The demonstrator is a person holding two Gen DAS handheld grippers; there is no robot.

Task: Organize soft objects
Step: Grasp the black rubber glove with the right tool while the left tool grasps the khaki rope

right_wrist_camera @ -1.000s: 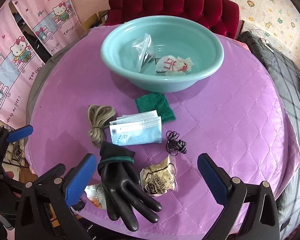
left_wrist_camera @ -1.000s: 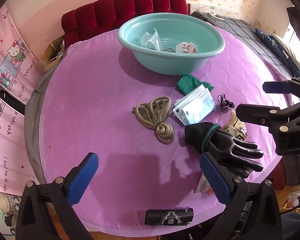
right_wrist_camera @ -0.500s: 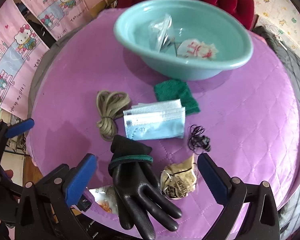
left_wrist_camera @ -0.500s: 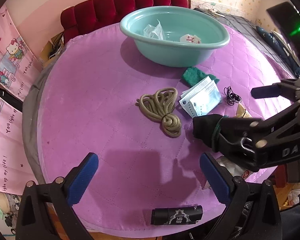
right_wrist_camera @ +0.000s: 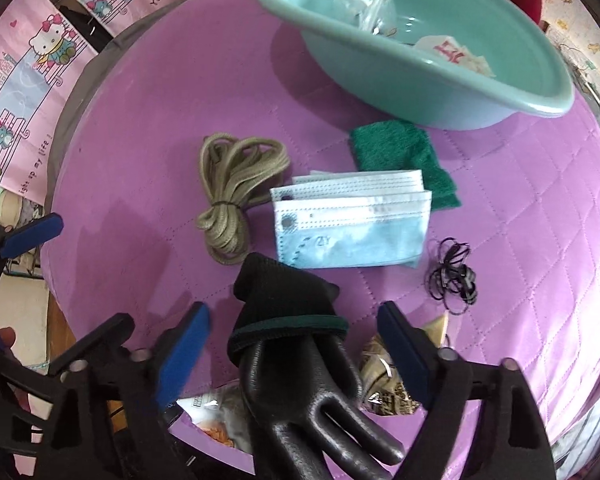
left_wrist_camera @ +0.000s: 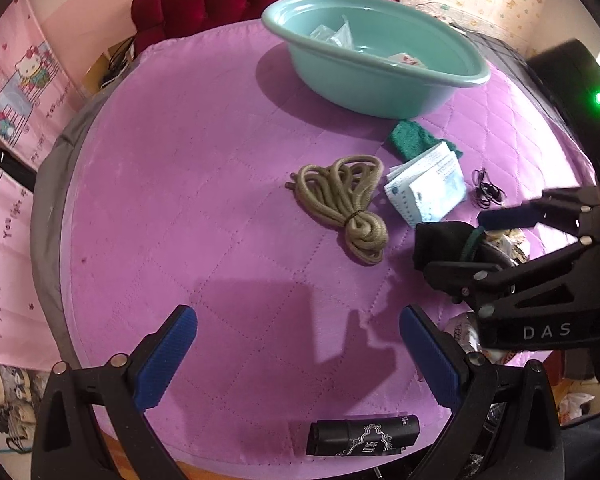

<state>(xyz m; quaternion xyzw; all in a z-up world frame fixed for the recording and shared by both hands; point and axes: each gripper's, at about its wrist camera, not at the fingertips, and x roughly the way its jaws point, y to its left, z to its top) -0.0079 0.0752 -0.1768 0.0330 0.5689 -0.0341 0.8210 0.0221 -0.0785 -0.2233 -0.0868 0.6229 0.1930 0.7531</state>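
Purple quilted table [right_wrist_camera: 540, 208], right gripper [right_wrist_camera: 294, 354] closing astride black glove [right_wrist_camera: 296, 368], pads apart from it; left gripper [left_wrist_camera: 296, 356] released

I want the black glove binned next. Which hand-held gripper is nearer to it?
Right. The right hand-held gripper straddles the black glove, jaws closing, pads not yet touching. The left hand-held gripper hovers over bare purple cover, apart from it.

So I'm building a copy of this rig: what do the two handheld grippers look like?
Both the left gripper and the right gripper are black skeletal frames with silver bolts and two fingers carrying ribbed blue pads. The right one bears white "DAS" lettering and a green light.
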